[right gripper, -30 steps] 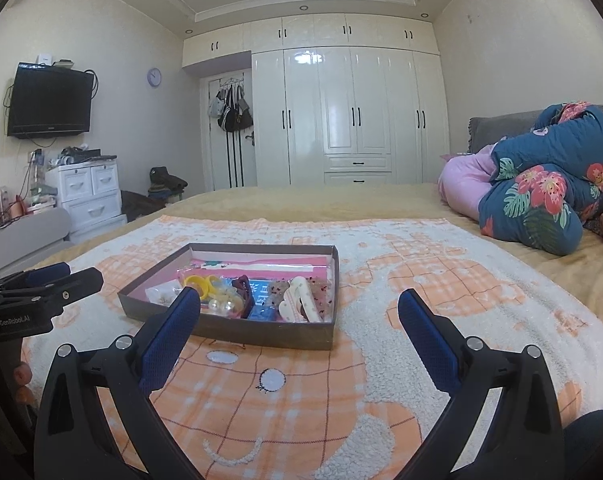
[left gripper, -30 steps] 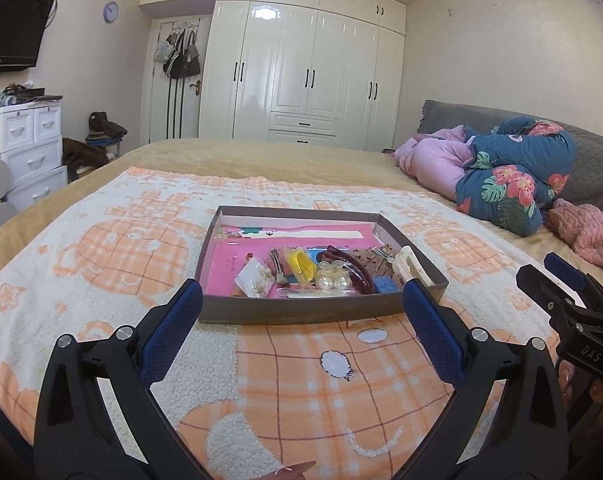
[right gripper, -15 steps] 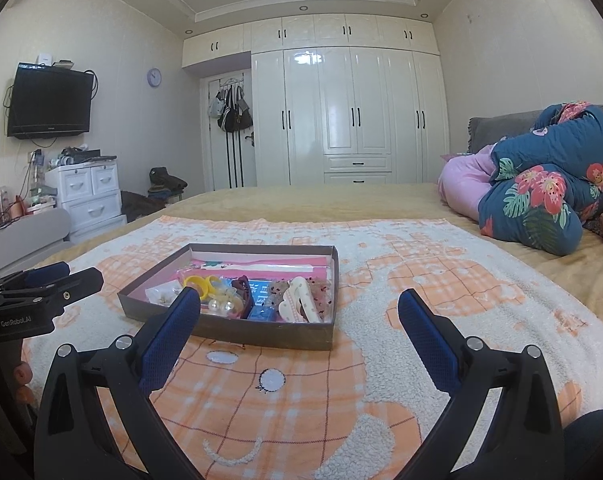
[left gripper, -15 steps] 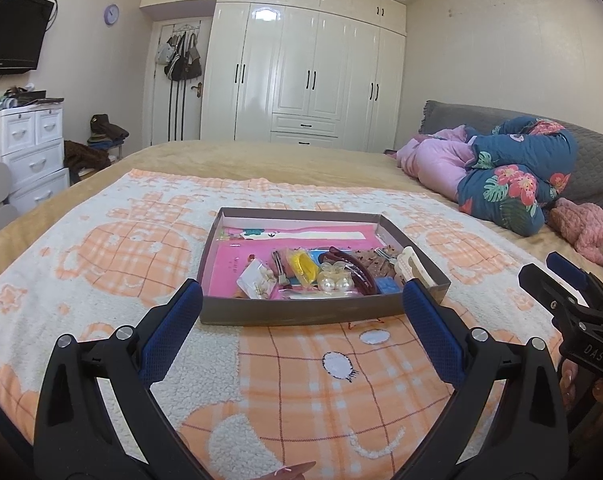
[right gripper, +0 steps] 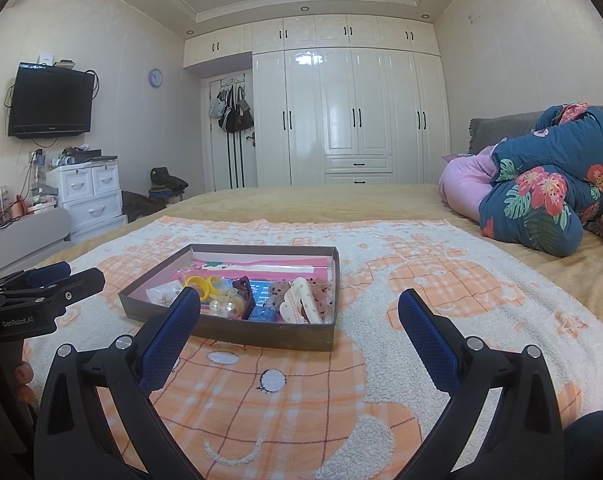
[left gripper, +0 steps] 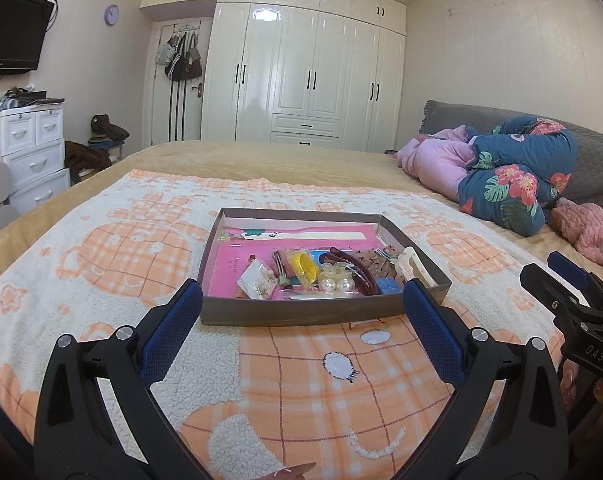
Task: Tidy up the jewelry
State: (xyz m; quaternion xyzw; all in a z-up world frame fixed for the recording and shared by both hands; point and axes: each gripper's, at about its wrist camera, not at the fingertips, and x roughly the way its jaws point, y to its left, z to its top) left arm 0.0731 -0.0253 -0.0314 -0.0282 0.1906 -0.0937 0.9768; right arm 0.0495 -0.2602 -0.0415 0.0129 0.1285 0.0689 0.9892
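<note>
- Both pairs of fingers are spread wide and nothing is held between them: the left gripper is seen at the bottom of the left wrist view, the right gripper at the bottom of the right wrist view.
- Blue pads are carried on the inner faces of the fingers; the rest of each gripper is black.
- Each gripper is held above an orange-and-white blanket, apart from it, and is pointed toward a shallow grey box.
- The box is found at the centre of the left wrist view and left of centre in the right wrist view, resting on the blanket on the bed.
- A pink lining is seen inside the box, with the jewelry piled toward its near side: a yellow ring-shaped piece, a pair of pearl-like beads, a dark red curved clip, a cream hair claw and a small clear packet.
- At the right edge of the left wrist view the right gripper is visible; at the left edge of the right wrist view, the left one.
- White wardrobes are seen across the upper middle of both views.
</note>
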